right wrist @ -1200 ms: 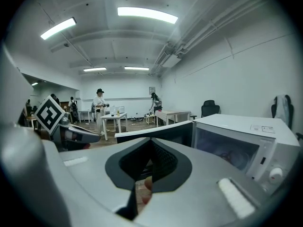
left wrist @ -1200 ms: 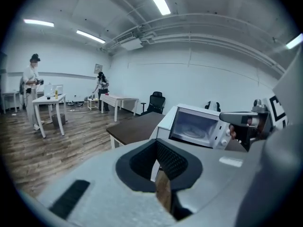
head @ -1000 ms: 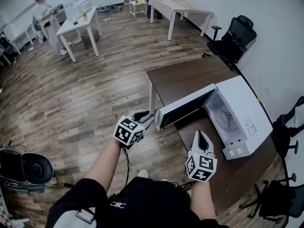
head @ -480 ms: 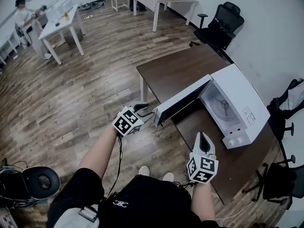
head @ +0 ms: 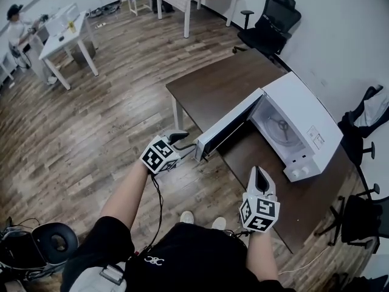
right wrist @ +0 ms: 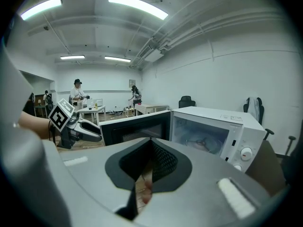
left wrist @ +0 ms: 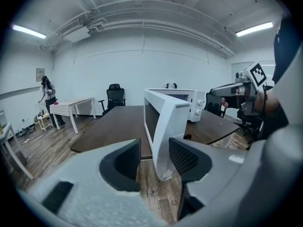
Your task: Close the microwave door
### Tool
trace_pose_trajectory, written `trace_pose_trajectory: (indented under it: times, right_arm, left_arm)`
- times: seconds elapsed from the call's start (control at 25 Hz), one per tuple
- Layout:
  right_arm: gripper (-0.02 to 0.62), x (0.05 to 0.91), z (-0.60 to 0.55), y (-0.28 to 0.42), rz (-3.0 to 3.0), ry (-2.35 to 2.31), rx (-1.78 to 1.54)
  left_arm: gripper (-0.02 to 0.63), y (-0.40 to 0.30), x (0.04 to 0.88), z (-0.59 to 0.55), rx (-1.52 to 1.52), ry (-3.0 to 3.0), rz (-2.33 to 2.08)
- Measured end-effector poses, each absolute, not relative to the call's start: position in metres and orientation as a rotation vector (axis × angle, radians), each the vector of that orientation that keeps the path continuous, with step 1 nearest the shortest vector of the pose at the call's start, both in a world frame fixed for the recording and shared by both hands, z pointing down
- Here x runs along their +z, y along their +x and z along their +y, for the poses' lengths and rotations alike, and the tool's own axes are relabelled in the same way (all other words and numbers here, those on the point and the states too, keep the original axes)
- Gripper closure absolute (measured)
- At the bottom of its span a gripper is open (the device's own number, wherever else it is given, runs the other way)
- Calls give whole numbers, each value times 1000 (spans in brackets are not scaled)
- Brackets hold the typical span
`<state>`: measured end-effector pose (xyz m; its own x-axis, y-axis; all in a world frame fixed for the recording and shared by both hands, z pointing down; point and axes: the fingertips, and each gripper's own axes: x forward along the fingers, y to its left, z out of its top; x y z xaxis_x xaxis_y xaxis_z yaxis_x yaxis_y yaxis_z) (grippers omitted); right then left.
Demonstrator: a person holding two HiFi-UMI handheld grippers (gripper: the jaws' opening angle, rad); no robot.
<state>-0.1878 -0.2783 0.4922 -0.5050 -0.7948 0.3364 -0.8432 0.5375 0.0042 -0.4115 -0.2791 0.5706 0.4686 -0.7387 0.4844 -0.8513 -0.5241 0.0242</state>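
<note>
Left gripper with jaws well apart, free edge of the microwave door standing between the two dark pads; clear gap on the left pad's side, right pad just beside the door's edge, contact not certain — no squeeze seen. Right gripper with jaws brought together, only a thin sliver between the pads, nothing gripped. Left forearm bare, reaching from the body at 6 o'clock out toward 1 o'clock in the head view, gripper pointing toward 2 o'clock at the door's outer end, marker cube facing up. Right forearm straight ahead, gripper pointing at 12 o'clock, hovering over the near edge of the dark brown table, well apart from the door and from the oven's control panel. White microwave at 2 o'clock of the head view, sitting on the table's right part; door hinged on the left, swung wide open toward 8 o'clock, its free end past the table's edge and over the wood floor. Cavity exposed — turntable visible inside, two knobs on the front panel at the right.
</note>
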Motion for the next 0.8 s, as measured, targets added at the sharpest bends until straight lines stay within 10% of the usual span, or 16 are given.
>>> trace_pose_trajectory:
  times: [0.8]
  right_arm:
    - [592, 493, -275, -121, -2420, 1487, 277]
  left_arm:
    - [353, -248, 567, -269, 741, 2743, -853]
